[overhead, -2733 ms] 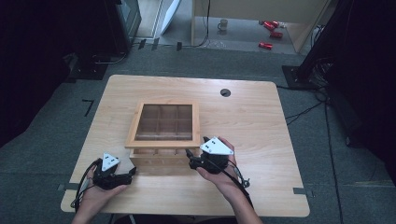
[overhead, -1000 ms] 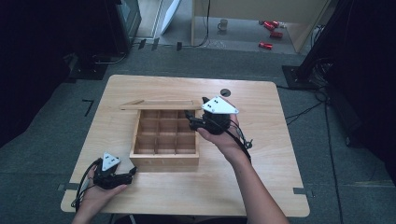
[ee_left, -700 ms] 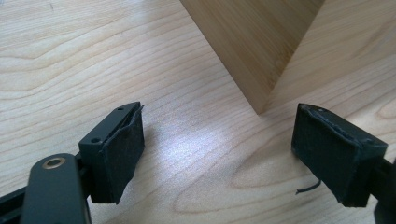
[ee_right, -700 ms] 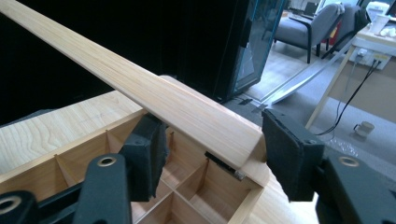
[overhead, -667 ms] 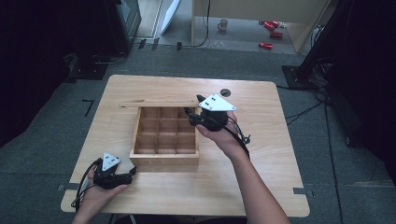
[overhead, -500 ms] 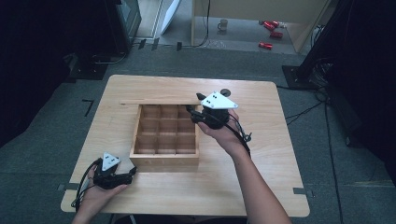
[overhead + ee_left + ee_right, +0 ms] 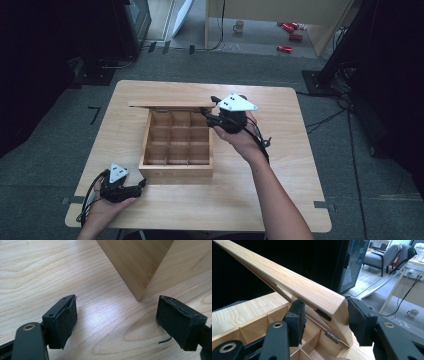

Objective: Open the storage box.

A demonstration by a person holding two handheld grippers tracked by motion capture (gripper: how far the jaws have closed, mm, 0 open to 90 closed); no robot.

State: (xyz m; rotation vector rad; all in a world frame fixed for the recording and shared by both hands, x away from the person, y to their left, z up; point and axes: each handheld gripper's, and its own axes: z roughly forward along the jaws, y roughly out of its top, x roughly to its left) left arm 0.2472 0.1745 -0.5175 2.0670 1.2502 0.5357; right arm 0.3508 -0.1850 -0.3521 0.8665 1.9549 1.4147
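Note:
A wooden box [image 7: 176, 173] with several empty compartments stands mid-table, and its hinged lid [image 7: 172, 104] is raised to stand on edge along the back. My right gripper [image 7: 206, 111] is at the lid's right end, shut on the lid's edge. In the right gripper view the lid [image 7: 287, 282] passes between both pads [image 7: 295, 320] above the compartments [image 7: 249, 332]. My left gripper [image 7: 142, 185] rests open on the table by the box's front left corner. In the left gripper view that box corner [image 7: 135, 265] lies ahead of the empty left gripper [image 7: 117, 312].
The light wood table [image 7: 280, 190] has bare room right of and in front of the box. Beyond its far edge on the floor are a mug [image 7: 239, 26], red items [image 7: 290, 36] and cables. Dark cabinets stand at both sides.
The lid, flat and closed at first, has swung up and back. My right gripper went with it from the box's front to its back right. The left gripper stayed put.

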